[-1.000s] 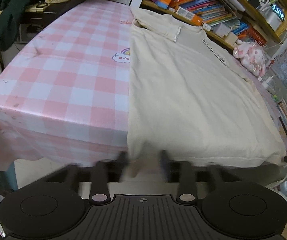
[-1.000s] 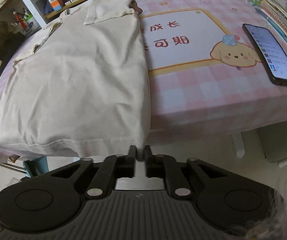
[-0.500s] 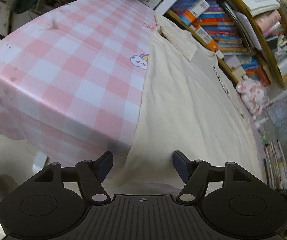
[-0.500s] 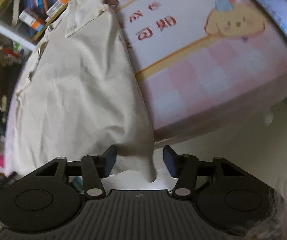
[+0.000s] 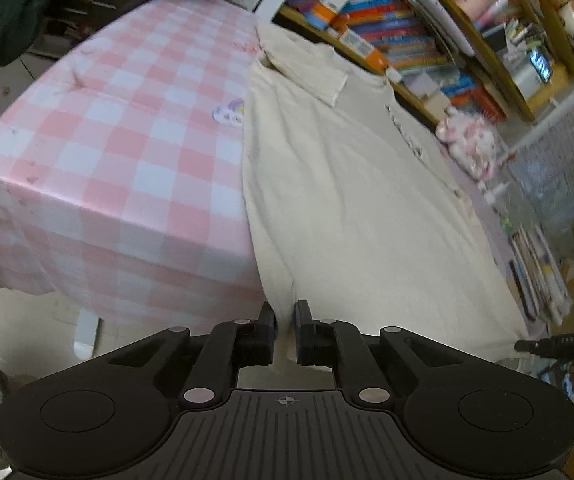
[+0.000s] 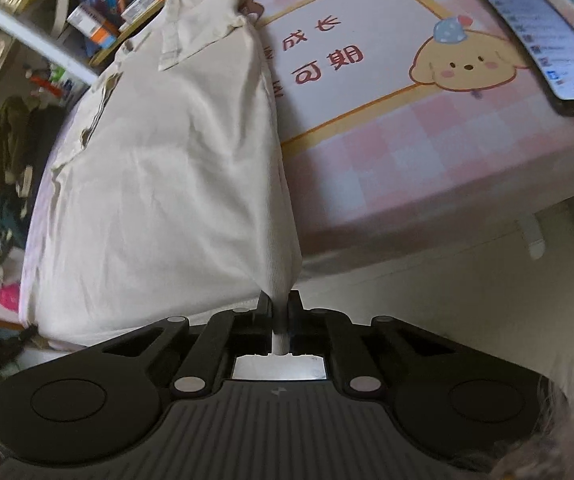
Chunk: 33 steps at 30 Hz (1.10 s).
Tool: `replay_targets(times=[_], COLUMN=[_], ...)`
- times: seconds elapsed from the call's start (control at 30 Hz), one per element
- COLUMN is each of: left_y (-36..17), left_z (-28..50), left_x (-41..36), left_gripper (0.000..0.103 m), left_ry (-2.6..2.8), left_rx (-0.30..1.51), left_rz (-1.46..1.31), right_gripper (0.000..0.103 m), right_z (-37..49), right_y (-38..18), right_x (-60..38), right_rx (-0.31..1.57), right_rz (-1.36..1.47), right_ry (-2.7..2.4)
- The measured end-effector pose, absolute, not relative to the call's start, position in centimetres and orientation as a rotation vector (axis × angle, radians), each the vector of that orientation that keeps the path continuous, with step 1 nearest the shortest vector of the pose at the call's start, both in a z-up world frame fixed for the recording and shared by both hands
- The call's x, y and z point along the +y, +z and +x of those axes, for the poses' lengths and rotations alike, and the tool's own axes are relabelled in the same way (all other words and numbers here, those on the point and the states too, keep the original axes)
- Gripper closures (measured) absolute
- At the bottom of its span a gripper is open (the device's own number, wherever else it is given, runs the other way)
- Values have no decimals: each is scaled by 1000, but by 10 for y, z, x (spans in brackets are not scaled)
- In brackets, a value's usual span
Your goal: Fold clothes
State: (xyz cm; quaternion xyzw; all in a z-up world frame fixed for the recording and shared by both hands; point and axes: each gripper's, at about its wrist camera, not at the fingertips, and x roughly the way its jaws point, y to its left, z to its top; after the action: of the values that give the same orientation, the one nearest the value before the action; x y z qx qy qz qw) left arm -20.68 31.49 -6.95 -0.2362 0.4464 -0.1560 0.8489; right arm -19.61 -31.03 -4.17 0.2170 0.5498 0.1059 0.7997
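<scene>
At the near edge of the desk: a cream shirt (image 5: pixel 359 200) lies flat, collar far, hem hanging just over the edge
Change on the left: half a second ago the left tongs (image 5: pixel 285 316) stood wide astride the hem corner; now the jaws are closing, with the cloth pinched between them
Change on the right: the right tongs (image 6: pixel 280 308) were likewise spread around the other hem corner; now they are clenched on a bunched ridge of fabric
Meaning for the task: both bottom corners look secured; in my judgement the grasp step is done and the hem is ready to be lifted and carried toward the collar
Shirt relative to tongs: it stretches away from both pairs, taut folds running up from each pinch; the body rests on the pink checked cloth (image 5: pixel 99 152)
Nearby: a phone (image 6: pixel 543 44) lies well apart on the right; bookshelves (image 5: pixel 399 32) behind the collar
</scene>
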Motion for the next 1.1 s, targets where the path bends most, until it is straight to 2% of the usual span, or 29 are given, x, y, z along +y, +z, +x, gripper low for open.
replay_targets(times=[0.13, 0.2, 0.23, 0.27, 0.3, 0.33, 0.67, 0.77, 0.8, 0.83, 0.87, 0.93, 1.1], left_y=[-79, -81, -82, -83, -83, -84, -90, -89, -89, -88, -86, -83, -70], left_z=[-197, -193, -191, -188, -186, -185, -176, -178, -178, -180, -181, -185, -199], left_x=[315, 312, 311, 310, 309, 308, 312, 310, 309, 309, 308, 306, 308], left_gripper=[89, 82, 77, 74, 66, 62, 61, 66, 70, 87, 94, 96, 100], left_ry=[-318, -315, -313, -309, -305, -301, -275, -290, -294, -296, -298, -300, -319], left_rx=[976, 987, 992, 994, 996, 995, 989, 982, 979, 977, 975, 971, 970], left_rz=[-504, -495, -490, -487, -485, -483, -473, -465, -466, -453, -440, -398, -360], right_gripper=[96, 91, 81, 60, 52, 48, 49, 52, 54, 61, 77, 93, 96], right_z=[-193, -188, -185, -183, -180, -177, -150, -149, -149, -149, -150, -154, -171], right_y=[-54, -59, -60, -60, -60, -60, -77, -80, -80, -80, -80, -77, -61], right_x=[-310, -308, -306, -304, -303, -302, -304, -304, -303, -302, -300, -298, -301], right_rx=[1209, 1212, 1207, 1199, 1192, 1179, 1171, 1165, 1164, 1164, 1164, 1161, 1133], right_rz=[445, 437, 422, 412, 404, 396, 374, 393, 398, 403, 407, 384, 327], right_ry=[235, 231, 225, 225, 227, 230, 243, 263, 274, 292, 312, 342, 378])
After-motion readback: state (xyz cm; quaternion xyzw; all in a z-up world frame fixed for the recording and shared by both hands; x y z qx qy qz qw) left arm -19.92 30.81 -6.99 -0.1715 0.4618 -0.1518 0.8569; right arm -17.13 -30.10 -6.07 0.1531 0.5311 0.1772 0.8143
